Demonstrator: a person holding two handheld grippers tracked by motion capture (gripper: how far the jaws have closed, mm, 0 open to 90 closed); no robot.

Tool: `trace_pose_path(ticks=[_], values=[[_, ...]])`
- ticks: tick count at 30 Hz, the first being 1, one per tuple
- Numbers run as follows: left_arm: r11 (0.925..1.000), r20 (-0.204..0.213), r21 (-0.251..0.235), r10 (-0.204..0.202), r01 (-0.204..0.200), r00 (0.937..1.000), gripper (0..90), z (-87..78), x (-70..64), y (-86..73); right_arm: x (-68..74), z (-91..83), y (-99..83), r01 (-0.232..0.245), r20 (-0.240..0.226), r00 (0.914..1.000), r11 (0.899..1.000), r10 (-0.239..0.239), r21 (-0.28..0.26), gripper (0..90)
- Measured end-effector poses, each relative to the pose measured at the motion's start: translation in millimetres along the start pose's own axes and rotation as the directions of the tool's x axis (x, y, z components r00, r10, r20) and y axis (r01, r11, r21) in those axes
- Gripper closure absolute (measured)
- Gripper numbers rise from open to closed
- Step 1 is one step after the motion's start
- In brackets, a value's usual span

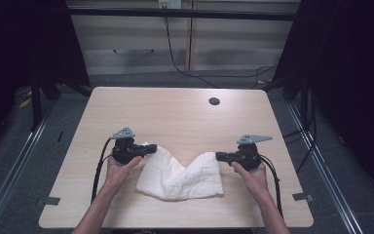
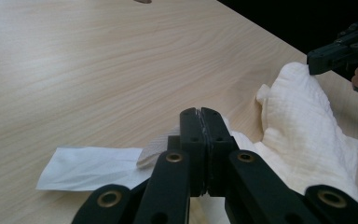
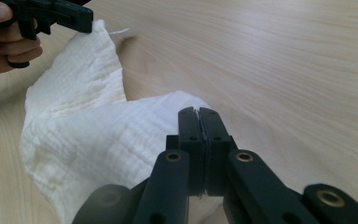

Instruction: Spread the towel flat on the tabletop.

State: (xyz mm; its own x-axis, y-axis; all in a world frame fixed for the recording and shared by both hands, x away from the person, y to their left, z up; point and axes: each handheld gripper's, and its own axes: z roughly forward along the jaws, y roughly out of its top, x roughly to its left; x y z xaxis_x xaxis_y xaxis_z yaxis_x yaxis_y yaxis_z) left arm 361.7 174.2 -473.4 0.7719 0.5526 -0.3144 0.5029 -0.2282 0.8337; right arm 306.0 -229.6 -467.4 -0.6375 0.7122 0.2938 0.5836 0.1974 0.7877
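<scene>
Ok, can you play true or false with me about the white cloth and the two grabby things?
1. The white cloth lies on the wooden table. True.
2. The left gripper has its jaws wide open. False: in the left gripper view the jaws are pressed together, pinching a corner of the cloth.
3. The right gripper is pinching the cloth too. True: it grips the other upper corner.
4. The cloth is pulled flat and tight between the grippers. False: it sags into a V in the middle.
5. A red cup stands on the table. False: there is only a small dark round hole near the far edge.
</scene>
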Motion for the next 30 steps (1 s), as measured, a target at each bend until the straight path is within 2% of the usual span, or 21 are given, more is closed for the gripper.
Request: trace_pose_path(ticks=[3,16,20,23,27,30], values=[[0.9998,0.007,-0.019,-0.006,0.007,1.0000,89.0,-5.0,-0.5,0.1,-2.8,-8.6,1.8,-0.007,0.007,1.0000,1.000,0.007,-0.029,89.3],[0.9960,0.004,-0.089,0.011,-0.010,0.9999,89.1,-29.1,-5.7,10.1,-9.1,-34.1,16.9,-0.006,0.035,0.9993,0.997,0.009,-0.076,89.4],[0.9923,0.011,-0.123,-0.003,0.004,0.9999,89.1,-35.2,-4.9,14.0,-8.8,-37.6,24.0,0.005,0.037,0.9993,0.996,-0.002,-0.085,89.4],[0.9911,0.002,-0.133,0.003,-0.002,1.0000,89.1,-38.4,-4.8,17.2,-7.8,-39.0,29.0,0.015,0.039,0.9992,0.996,-0.011,-0.084,89.4],[0.9896,0.003,-0.143,0.012,-0.011,0.9999,89.1,-40.9,-6.7,24.2,1.1,-38.3,38.2,0.058,0.039,0.9977,0.996,-0.056,-0.068,89.4],[0.9872,0.001,-0.159,0.014,-0.013,0.9999,89.1,-44.0,-7.4,30.4,2.7,-40.1,46.0,0.064,0.040,0.9973,0.995,-0.061,-0.082,89.4]])
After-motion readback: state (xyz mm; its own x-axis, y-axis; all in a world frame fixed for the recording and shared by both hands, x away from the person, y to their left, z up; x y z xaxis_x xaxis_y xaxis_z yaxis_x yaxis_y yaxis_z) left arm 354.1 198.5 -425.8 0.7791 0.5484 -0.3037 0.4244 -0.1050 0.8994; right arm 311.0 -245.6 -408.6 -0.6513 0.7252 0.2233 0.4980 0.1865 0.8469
